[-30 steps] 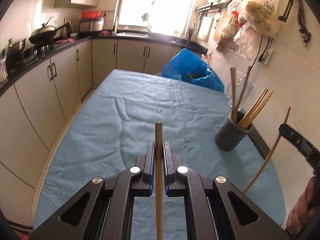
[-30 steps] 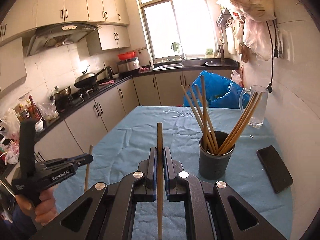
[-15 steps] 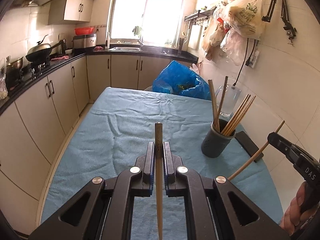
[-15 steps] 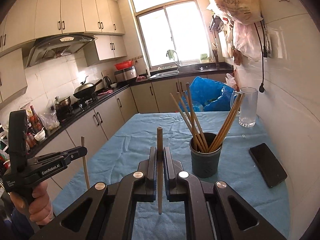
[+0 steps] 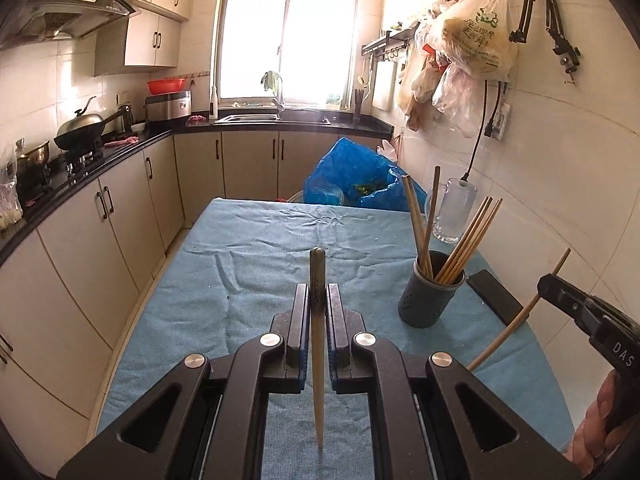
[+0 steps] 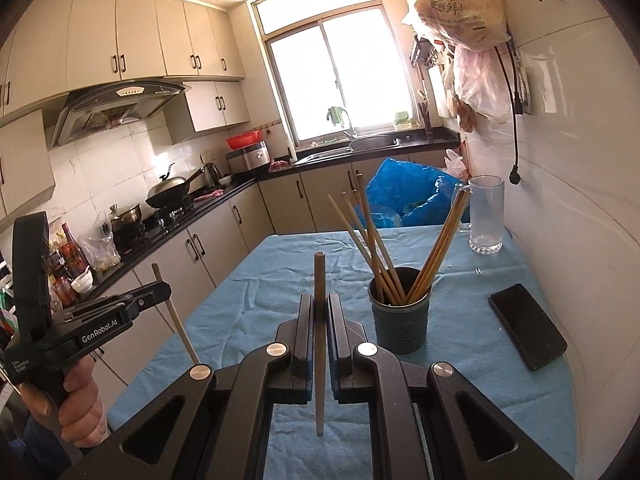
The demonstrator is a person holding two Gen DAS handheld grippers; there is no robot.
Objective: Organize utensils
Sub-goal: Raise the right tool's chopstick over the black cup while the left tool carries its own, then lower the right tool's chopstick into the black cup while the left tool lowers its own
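Both grippers rose and drew back from the holder since a second ago. Left gripper (image 5: pixel 318 296) pinched a chopstick (image 5: pixel 318 360) upright between its pads, its thick end poking above the fingertips. Right gripper (image 6: pixel 319 308) clamped its own chopstick (image 6: pixel 319 360) likewise. Ahead on the blue cloth (image 6: pixel 256 280) stood the grey chopstick holder (image 6: pixel 401 320), sticks fanned inside.
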